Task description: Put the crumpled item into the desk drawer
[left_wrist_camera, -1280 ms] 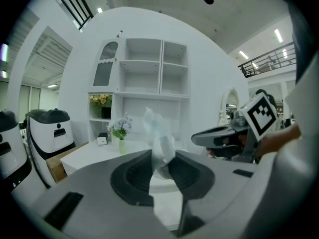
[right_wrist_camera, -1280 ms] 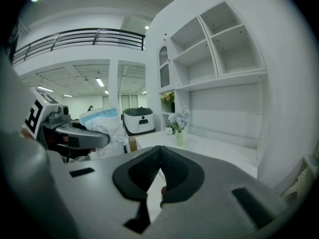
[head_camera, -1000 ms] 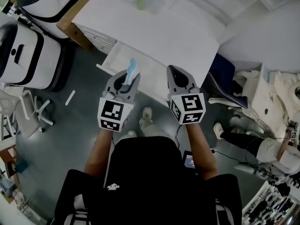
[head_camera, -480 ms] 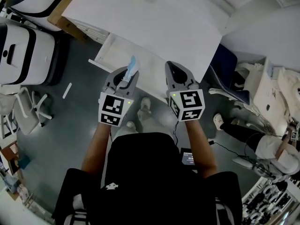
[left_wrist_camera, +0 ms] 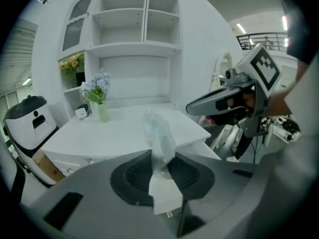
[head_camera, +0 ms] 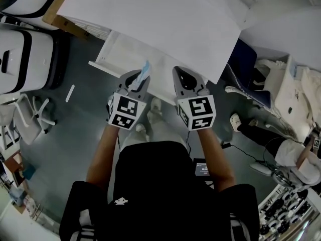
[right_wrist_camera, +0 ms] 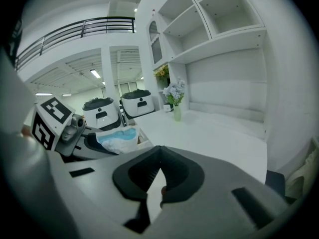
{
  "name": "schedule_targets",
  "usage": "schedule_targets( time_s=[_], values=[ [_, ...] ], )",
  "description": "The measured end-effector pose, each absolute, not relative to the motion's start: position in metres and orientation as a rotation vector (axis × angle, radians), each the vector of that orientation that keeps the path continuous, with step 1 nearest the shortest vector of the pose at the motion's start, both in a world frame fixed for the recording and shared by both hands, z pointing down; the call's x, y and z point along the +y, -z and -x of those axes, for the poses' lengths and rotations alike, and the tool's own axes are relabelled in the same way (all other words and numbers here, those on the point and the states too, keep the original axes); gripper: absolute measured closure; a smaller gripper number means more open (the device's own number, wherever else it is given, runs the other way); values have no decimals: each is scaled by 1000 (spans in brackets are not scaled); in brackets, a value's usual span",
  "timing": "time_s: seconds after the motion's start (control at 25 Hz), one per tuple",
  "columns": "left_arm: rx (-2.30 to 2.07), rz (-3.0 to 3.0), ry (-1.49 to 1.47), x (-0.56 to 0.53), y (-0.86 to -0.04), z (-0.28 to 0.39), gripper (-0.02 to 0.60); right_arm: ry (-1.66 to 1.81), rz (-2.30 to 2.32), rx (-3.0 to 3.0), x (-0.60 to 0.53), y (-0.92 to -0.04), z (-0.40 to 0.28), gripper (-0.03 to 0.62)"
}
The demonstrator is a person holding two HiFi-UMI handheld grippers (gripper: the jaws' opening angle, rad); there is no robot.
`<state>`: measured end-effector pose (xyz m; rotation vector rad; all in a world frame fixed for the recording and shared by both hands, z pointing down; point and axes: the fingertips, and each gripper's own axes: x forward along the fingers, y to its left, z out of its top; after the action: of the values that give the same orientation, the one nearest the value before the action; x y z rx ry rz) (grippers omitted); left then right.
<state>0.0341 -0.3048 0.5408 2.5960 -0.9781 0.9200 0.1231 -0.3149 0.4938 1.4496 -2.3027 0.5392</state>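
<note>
The open drawer (head_camera: 125,51) under the desk (head_camera: 160,19) lies straight ahead of the left gripper (head_camera: 136,79) and below it, so this hand is the nearer one. The left gripper's jaws are partly closed and pinch the crumpled item (left_wrist_camera: 158,143), whose long axis stands up out of the jaws toward the drawer. The right gripper (head_camera: 184,80) is beside it, jaws together, with nothing between them.

Drawer (head_camera: 125,54) open frm above; desk top (head_camera: 165,19) overhangs rear.
</note>
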Motion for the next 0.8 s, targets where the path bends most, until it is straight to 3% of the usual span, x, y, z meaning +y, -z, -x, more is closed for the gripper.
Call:
schedule_targets(
  time_s=[0.8],
  values=[
    [-693,-2507,-1318,-306,-648,-52,505,-678,-1419,-2223,-304,-564,-137,599]
  ],
)
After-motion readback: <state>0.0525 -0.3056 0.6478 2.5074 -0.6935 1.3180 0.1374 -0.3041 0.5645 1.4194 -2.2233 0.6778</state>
